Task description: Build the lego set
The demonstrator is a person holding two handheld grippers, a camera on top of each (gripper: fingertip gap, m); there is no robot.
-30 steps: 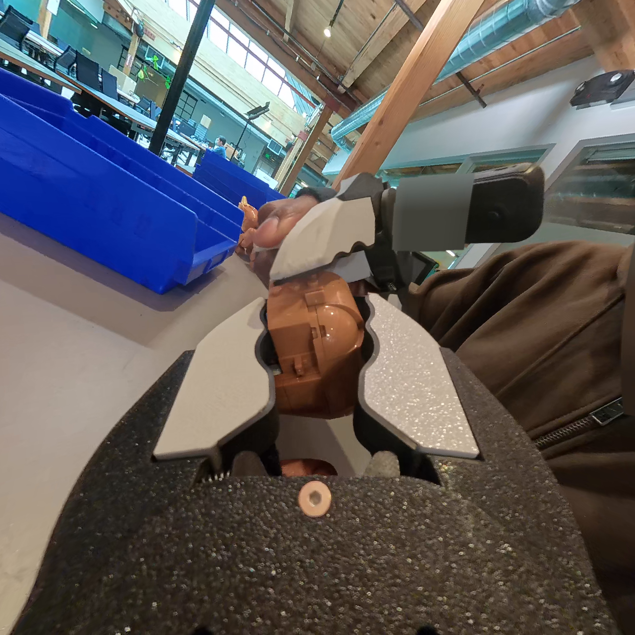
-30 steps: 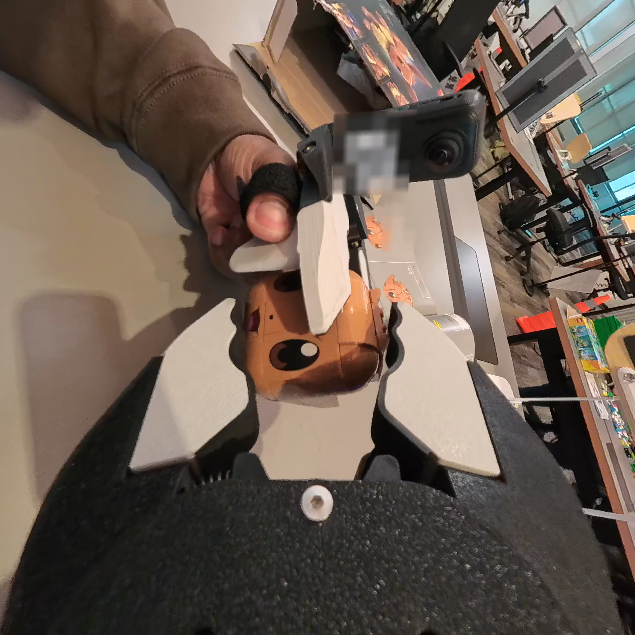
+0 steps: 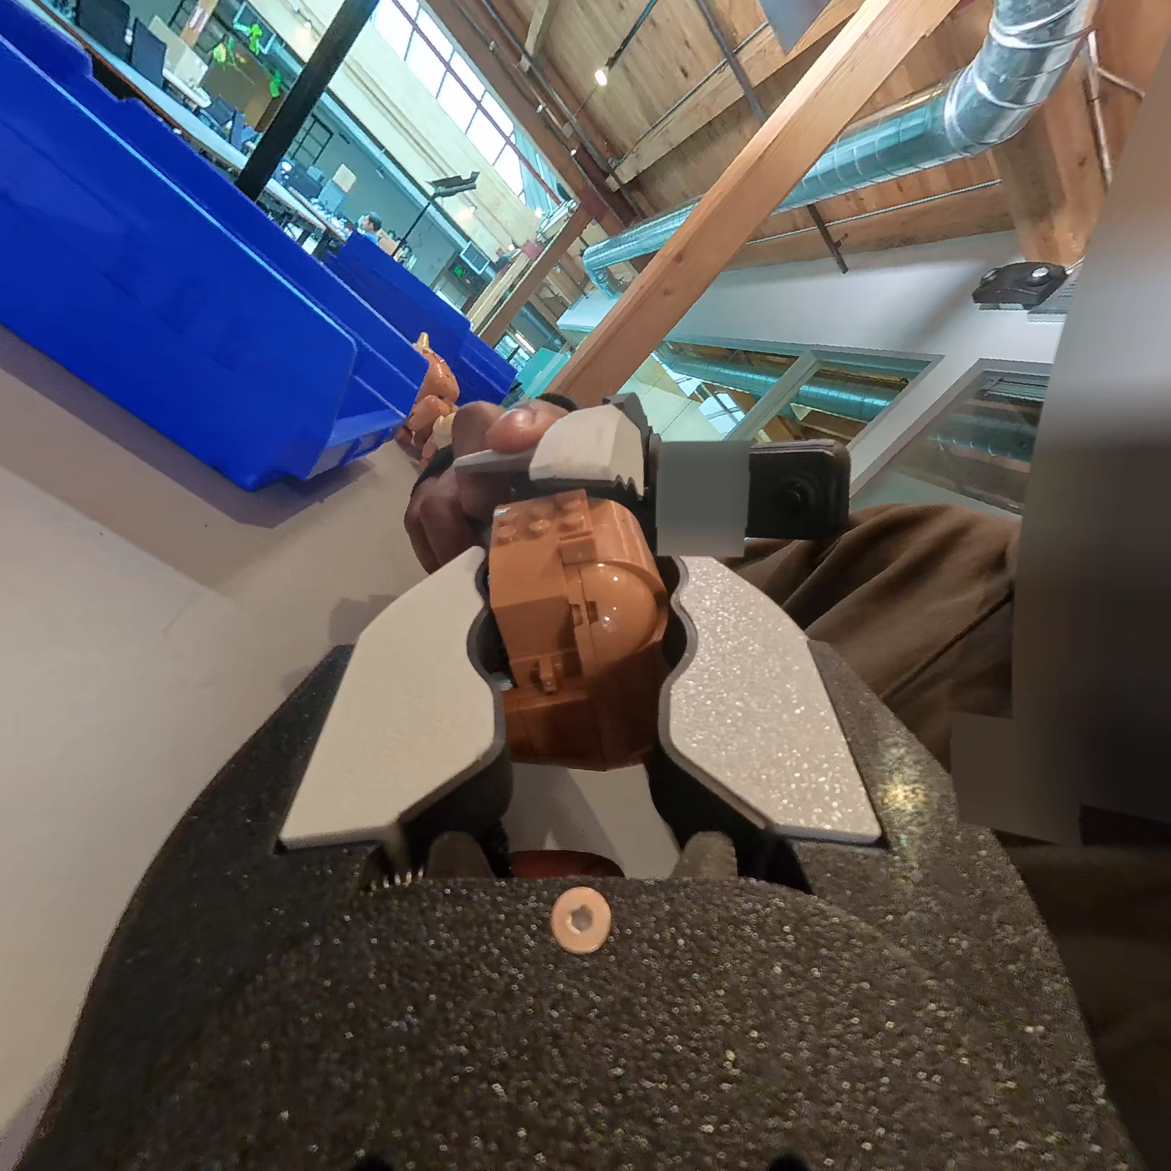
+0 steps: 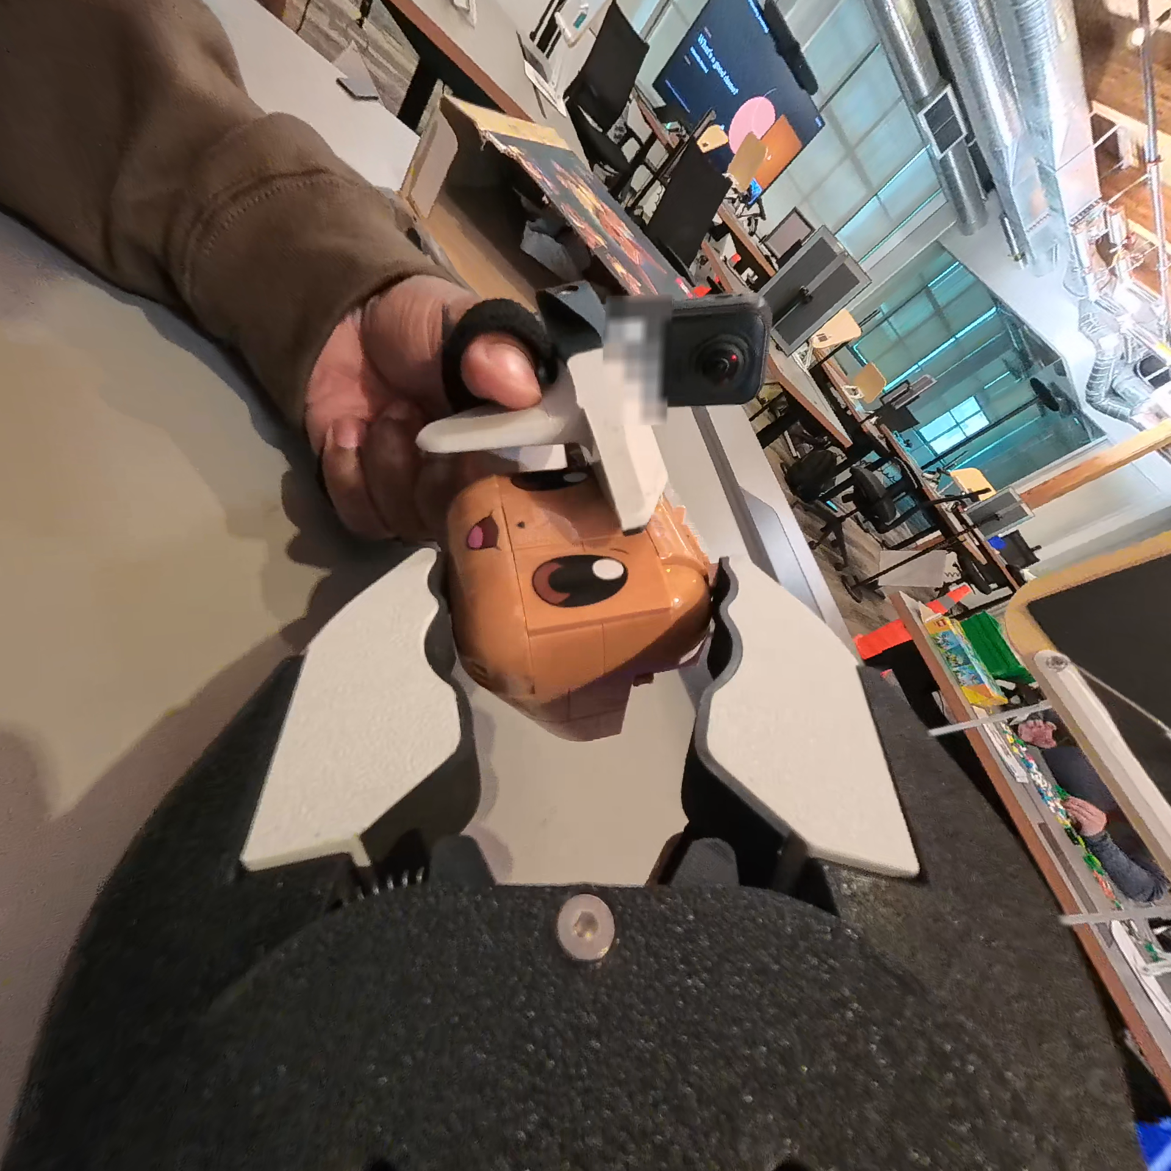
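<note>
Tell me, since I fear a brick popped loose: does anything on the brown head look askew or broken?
Nothing stands out. The brown lego head is held between both grippers, left gripper and right gripper. Its printed face sits flush, and the studs on top are bare, simply unfinished. Its underside is hidden.

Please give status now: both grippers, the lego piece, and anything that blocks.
Left gripper and right gripper both shut on brown lego head. Head off the table, studs showing. Nothing in the way.
</note>
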